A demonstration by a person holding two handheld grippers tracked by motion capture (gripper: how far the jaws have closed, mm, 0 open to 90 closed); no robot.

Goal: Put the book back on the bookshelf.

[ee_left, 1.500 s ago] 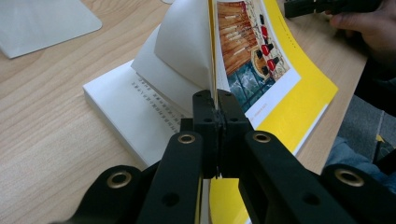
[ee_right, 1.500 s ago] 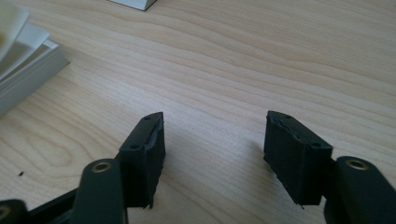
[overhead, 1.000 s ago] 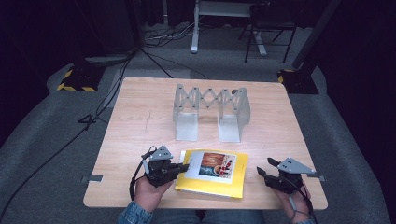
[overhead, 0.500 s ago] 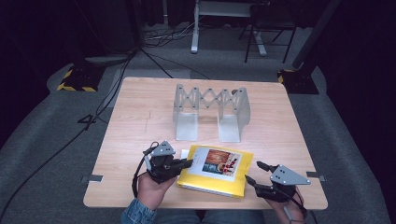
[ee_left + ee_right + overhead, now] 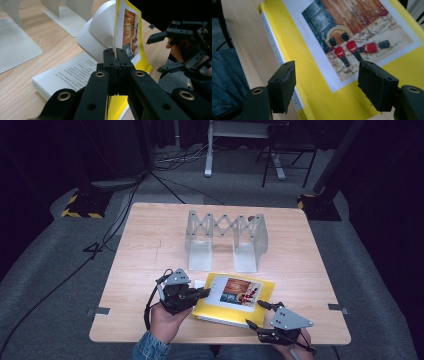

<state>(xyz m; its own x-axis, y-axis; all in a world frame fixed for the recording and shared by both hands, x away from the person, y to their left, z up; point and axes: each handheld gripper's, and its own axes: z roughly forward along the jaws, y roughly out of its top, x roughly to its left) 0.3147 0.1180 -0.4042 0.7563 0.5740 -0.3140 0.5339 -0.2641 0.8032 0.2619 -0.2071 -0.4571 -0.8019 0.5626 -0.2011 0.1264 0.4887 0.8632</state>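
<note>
While our left tongs point(image 5: 115, 62) stay clamped on the yellow book's point(image 5: 235, 300) thin, floppy front cover point(image 5: 128, 32) at the desk's point(image 5: 150, 245) near edge, our right tongs point(image 5: 325, 82) have just been opening, nothing between them; we judge the stiffer spine edge the safest hold.

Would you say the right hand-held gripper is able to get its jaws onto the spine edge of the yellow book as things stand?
Probably yes: the right hand-held gripper is open, its jaws straddle the yellow book's near edge, and nothing lies between them.

High view above the table point(image 5: 150, 245), looking forward and down, both tongs-mounted views close on the yellow book point(image 5: 260, 295).
</note>
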